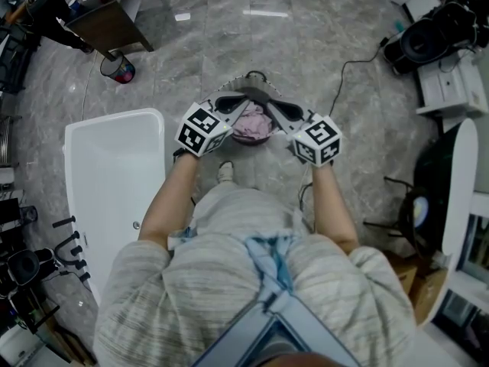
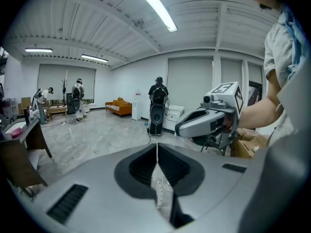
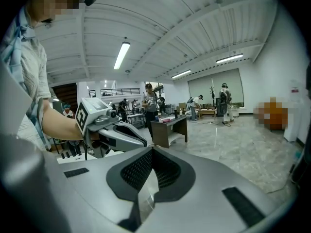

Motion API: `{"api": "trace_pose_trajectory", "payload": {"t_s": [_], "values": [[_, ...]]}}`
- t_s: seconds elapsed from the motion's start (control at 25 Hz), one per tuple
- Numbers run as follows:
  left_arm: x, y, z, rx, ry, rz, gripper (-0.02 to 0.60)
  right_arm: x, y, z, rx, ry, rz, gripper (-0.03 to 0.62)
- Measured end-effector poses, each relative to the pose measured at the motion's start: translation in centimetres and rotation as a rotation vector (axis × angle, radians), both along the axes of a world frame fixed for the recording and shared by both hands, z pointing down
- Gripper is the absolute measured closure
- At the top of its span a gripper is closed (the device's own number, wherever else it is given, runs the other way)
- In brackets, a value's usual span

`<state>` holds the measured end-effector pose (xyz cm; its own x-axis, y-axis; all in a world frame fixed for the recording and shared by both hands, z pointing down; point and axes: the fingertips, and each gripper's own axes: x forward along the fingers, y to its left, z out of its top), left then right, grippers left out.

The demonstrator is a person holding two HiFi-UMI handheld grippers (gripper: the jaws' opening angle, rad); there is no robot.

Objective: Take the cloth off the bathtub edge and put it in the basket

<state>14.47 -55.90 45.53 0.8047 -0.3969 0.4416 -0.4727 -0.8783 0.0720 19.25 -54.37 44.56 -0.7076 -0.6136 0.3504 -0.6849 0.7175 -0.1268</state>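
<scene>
In the head view a pink cloth [image 1: 252,125] lies bunched in a small round basket [image 1: 269,138] on the grey floor, straight ahead of the person's feet. Both grippers hang above it with their tips nearly meeting. My left gripper [image 1: 246,99] is shut with nothing between its jaws, and its own view shows the pads pressed together [image 2: 157,152]. My right gripper [image 1: 264,100] is shut and empty too, seen closed in its own view [image 3: 152,152]. The white bathtub [image 1: 114,189] stands to the left with no cloth on its visible edge.
A dark desk [image 1: 107,17] and a small bin [image 1: 118,69] stand at the back left. A black cable [image 1: 344,75] runs across the floor to dark equipment [image 1: 428,40] at the back right. Black tap fittings [image 1: 69,243] sit left of the tub. Several people stand far off in the hall.
</scene>
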Motion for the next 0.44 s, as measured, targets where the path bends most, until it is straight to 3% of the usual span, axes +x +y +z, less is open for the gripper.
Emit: {"api": "trace_pose_trajectory", "payload": {"t_s": [0.44], "values": [[0.65,0.08,0.47,-0.022,0.002,-0.001,0.568,0.93,-0.29,0.07,-0.007,0.006,0.006,0.591]]}}
